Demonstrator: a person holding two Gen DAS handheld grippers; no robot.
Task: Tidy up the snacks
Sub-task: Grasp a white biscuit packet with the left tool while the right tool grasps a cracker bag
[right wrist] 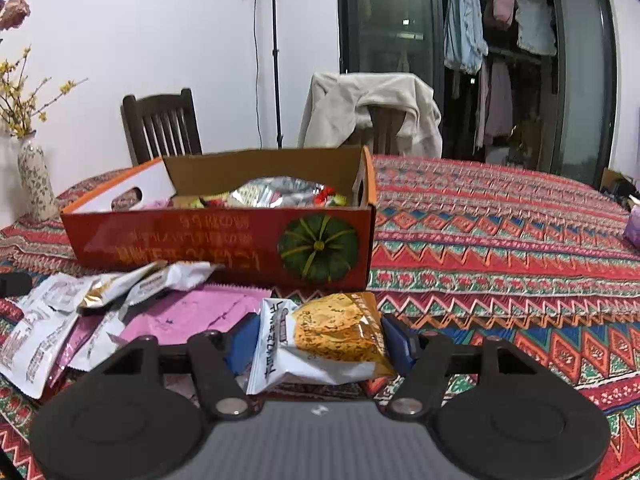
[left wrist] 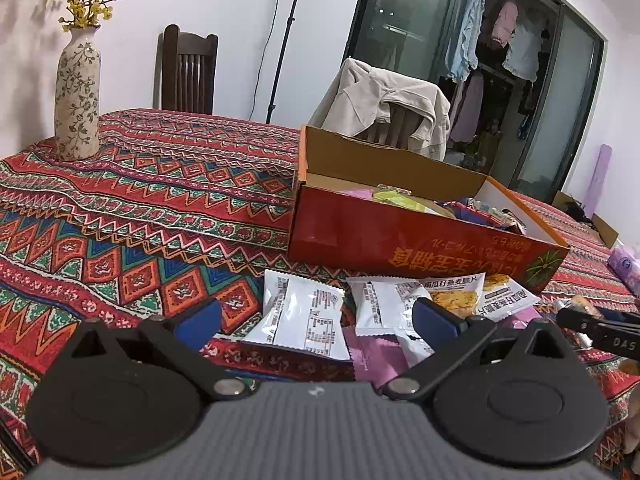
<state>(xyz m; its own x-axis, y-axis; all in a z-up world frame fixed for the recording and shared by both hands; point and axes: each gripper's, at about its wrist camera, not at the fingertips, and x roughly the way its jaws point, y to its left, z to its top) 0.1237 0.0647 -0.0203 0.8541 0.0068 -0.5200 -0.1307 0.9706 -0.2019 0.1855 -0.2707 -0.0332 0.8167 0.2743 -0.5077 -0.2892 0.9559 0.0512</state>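
Right gripper, 2 fingers clamped on cracker packet (before red box), left gripper fingers apart, empty.

Near edge: blocked by scattered snack packets.
Centre: occupied by open box.
Far left: vase.
Right worktop: unobstructed.

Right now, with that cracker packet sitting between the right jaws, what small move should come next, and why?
Probably lift the cracker packet slightly. The right gripper has its jaws at both sides of it, and the red box where snacks already lie stands just behind, so it must clear that wall.
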